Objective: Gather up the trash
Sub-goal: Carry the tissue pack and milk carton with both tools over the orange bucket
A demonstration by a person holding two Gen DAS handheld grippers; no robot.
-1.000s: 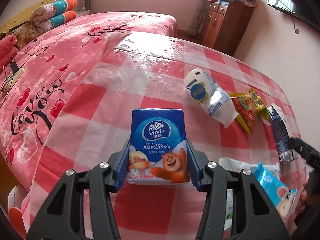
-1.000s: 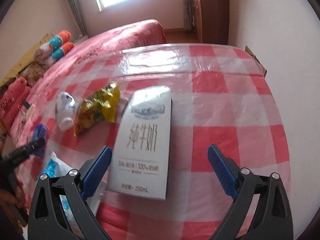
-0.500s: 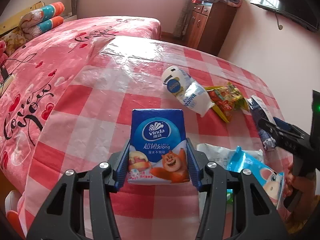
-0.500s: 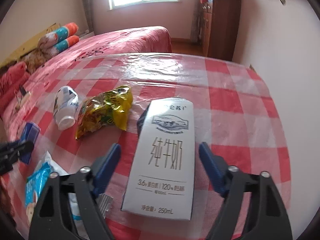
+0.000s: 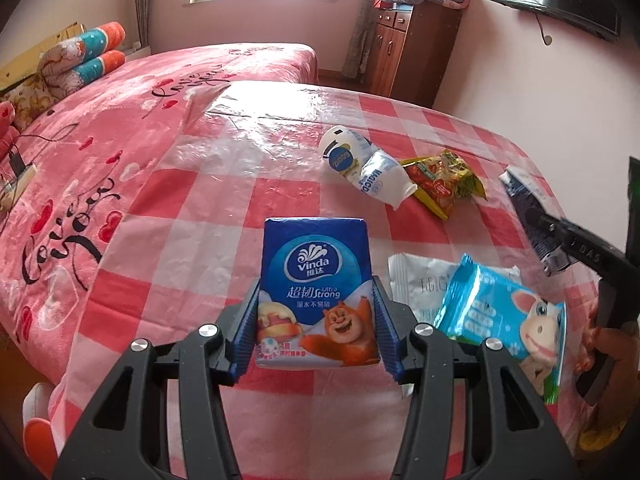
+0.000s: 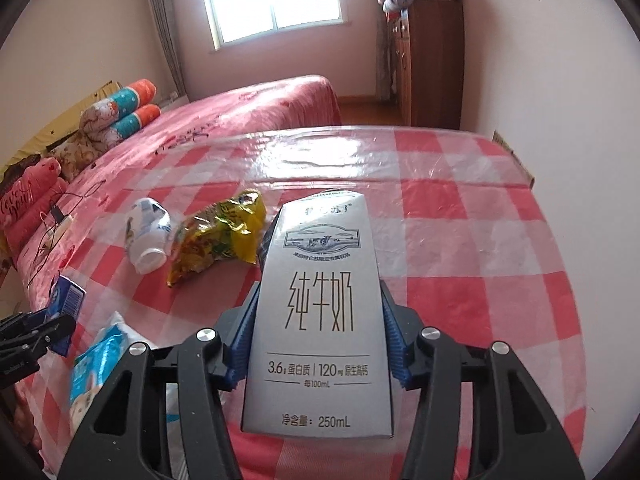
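My left gripper (image 5: 316, 332) is shut on a blue Vinda tissue pack (image 5: 316, 280) and holds it over the red-checked table (image 5: 200, 208). My right gripper (image 6: 318, 340) is shut on a grey-white 250 mL milk carton (image 6: 320, 320); carton and gripper also show at the right of the left wrist view (image 5: 528, 204). On the table lie a crushed white bottle (image 5: 364, 168), a yellow-red snack bag (image 5: 444, 180), a light blue wet-wipe pack (image 5: 504, 316) and a white wrapper (image 5: 416, 284). The bottle (image 6: 148, 236) and snack bag (image 6: 216, 240) show left of the carton in the right wrist view.
A bed with a pink heart blanket (image 5: 100, 152) lies left of the table, with rolled pillows (image 5: 80, 64) and a cable with a charger (image 5: 16, 160) on it. A brown cabinet (image 5: 412, 48) stands by the far wall. The wall runs close along the table's right edge.
My right gripper has closed from wide open onto the milk carton. The left gripper keeps its hold on the tissue pack and has shifted a little, bringing more of the table's right side into view.
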